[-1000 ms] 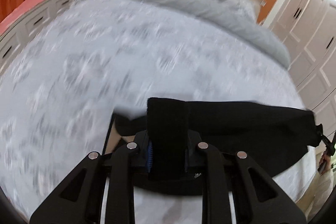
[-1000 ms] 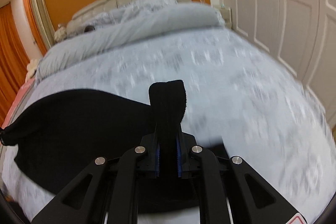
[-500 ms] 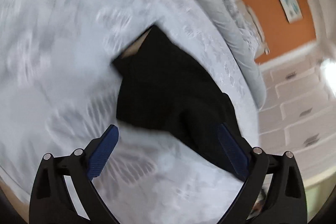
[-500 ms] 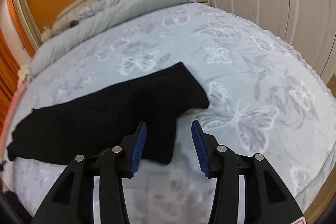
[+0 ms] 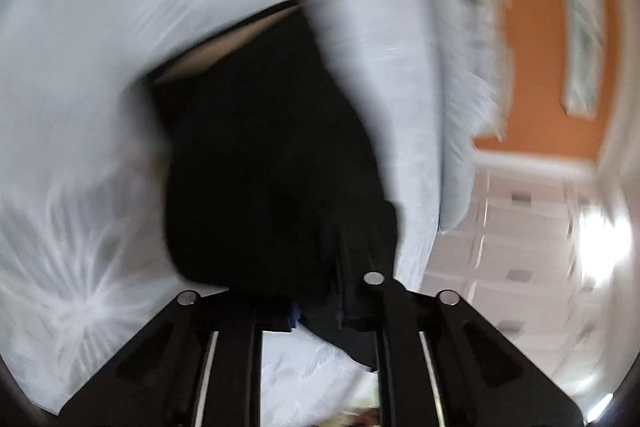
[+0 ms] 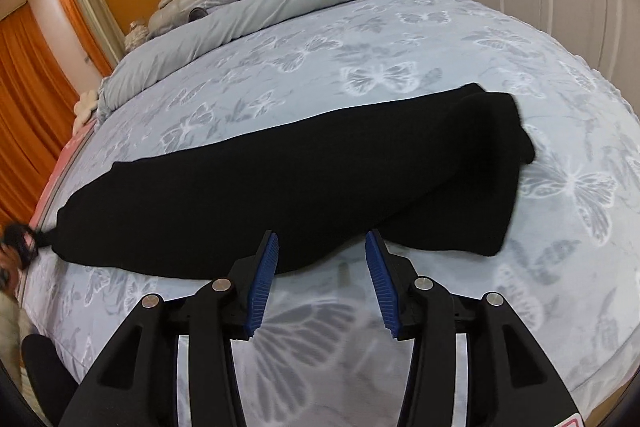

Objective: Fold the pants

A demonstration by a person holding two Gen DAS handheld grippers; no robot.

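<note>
Butterfly-print bedspread point(image 6: 400, 39) carries the black pants point(image 6: 280, 183); right gripper point(image 6: 322, 281) gapes empty beside their near edge. Left gripper point(image 5: 320, 311): blurred, grip unclear.

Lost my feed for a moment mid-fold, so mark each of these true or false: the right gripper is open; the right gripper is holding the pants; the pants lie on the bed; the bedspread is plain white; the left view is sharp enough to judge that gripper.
1. The right gripper is open. True.
2. The right gripper is holding the pants. False: its blue pads stand apart with nothing between them.
3. The pants lie on the bed. True.
4. The bedspread is plain white. False: it is pale grey-blue with a butterfly pattern.
5. The left view is sharp enough to judge the left gripper. False: it is motion-blurred, with black cloth across the fingers.
</note>
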